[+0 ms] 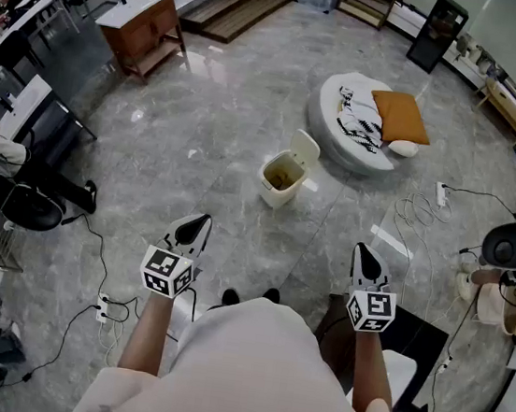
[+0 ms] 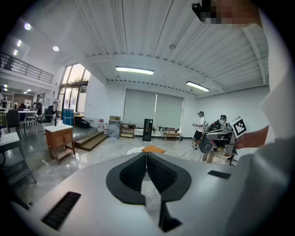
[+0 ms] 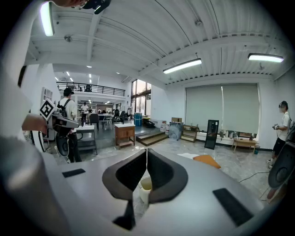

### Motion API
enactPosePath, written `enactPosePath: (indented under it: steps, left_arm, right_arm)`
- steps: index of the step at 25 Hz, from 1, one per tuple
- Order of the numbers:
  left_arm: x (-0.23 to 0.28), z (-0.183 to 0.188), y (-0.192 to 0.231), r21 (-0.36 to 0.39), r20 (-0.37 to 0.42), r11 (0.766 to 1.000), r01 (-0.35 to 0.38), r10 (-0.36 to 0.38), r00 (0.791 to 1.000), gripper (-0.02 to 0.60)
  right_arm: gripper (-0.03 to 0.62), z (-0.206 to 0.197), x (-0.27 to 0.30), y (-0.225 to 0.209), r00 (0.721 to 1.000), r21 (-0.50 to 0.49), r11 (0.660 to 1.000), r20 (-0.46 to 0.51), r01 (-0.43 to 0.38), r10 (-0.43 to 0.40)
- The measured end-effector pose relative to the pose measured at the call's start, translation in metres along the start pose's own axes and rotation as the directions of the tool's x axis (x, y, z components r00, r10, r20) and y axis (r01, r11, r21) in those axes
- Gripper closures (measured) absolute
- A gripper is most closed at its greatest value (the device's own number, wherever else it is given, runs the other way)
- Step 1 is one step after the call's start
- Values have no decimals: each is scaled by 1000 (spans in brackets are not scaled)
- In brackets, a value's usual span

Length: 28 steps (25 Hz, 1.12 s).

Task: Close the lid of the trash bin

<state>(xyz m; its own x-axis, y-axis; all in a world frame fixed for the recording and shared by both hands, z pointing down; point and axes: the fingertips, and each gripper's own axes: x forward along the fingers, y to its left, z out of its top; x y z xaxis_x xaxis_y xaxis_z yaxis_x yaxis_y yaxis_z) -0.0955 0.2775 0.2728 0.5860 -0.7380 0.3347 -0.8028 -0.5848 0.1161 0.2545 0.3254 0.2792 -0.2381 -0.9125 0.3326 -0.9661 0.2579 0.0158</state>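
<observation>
Both bare forearms reach forward from the person's body, side by side and well apart. Each holds one of the two claws level with the other, pointing ahead and slightly down over the grey marble floor (image 1: 223, 111). The left claw (image 1: 197, 225) has its black jaws together with nothing between them, and the right claw (image 1: 362, 257) is likewise closed and empty. One cream plastic trash bin (image 1: 281, 177) stands on the floor farther ahead, between the lines of the two claws and touched by neither. Its single hinged lid (image 1: 304, 148) is raised at the far right, leaving the bin open. Beyond it to the right lies one round white floor cushion (image 1: 343, 131) bearing one orange pillow (image 1: 400, 116).
</observation>
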Motion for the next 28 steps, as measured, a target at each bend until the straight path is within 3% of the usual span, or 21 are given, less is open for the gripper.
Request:
enactPosePath:
  steps: [28]
  left_arm:
    - [22, -7, -31, -9, -16, 999, -34, 33, 999, 563]
  right_arm:
    - [562, -11, 7, -32, 999, 6, 999, -8, -52, 52]
